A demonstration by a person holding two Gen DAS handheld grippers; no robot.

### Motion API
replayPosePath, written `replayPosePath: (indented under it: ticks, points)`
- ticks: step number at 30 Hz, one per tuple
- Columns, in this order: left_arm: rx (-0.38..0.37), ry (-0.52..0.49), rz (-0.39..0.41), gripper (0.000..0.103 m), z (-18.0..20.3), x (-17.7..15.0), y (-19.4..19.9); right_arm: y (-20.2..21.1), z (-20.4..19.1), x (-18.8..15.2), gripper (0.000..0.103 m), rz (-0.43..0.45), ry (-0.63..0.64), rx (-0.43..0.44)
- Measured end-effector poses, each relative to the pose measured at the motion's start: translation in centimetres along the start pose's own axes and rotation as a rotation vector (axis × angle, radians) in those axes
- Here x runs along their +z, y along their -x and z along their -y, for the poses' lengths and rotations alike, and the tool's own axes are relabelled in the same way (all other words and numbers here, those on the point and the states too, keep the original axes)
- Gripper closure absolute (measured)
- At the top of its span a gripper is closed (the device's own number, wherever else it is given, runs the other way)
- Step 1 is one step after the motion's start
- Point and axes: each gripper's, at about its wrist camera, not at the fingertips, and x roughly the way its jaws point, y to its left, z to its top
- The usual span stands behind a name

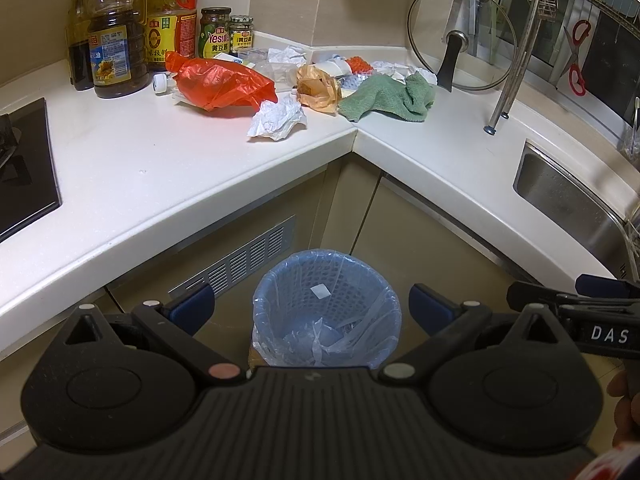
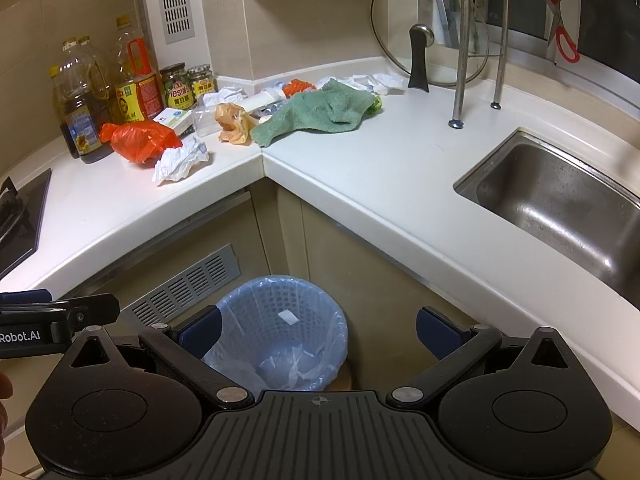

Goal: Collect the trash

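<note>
Trash lies in the counter's corner: a red plastic bag (image 1: 220, 84) (image 2: 138, 140), a crumpled white paper (image 1: 278, 120) (image 2: 180, 160), an orange-tan bag (image 1: 318, 88) (image 2: 234, 122), and more paper scraps (image 1: 288, 56) behind. On the floor below stands a blue mesh bin (image 1: 326, 308) (image 2: 280, 332) with a clear liner. My left gripper (image 1: 312, 306) hangs open above the bin, holding nothing. My right gripper (image 2: 318, 330) is open beside it, also with nothing between its fingers. Each gripper shows at the edge of the other's view.
A green cloth (image 1: 390, 98) (image 2: 320, 110) lies among the trash. Oil bottles (image 1: 114, 36) and jars (image 1: 216, 32) stand at the back left, a stove (image 1: 24, 168) at the left edge. A glass lid (image 1: 460, 36), a rack leg (image 1: 500, 104) and a steel sink (image 2: 560, 204) sit to the right.
</note>
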Motion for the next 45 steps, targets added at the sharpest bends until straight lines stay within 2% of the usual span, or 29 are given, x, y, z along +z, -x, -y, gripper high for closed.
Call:
replayPosePath:
  ticks: [33,41,45]
  points:
    - [-0.004,0.005,0.003,0.001,0.0,0.2,-0.1,-0.1,-0.1,0.3,0.000,0.002,-0.002,0.000]
    - [-0.013,0.030,0.024,0.001,-1.6,0.9,0.4,-0.5,-0.4,1.1,0.000,0.021,-0.024,-0.001]
    - [-0.011,0.045,0.047,0.001,-3.2,2.0,0.3,-0.6,-1.1,1.9,0.000,0.060,-0.026,-0.002]
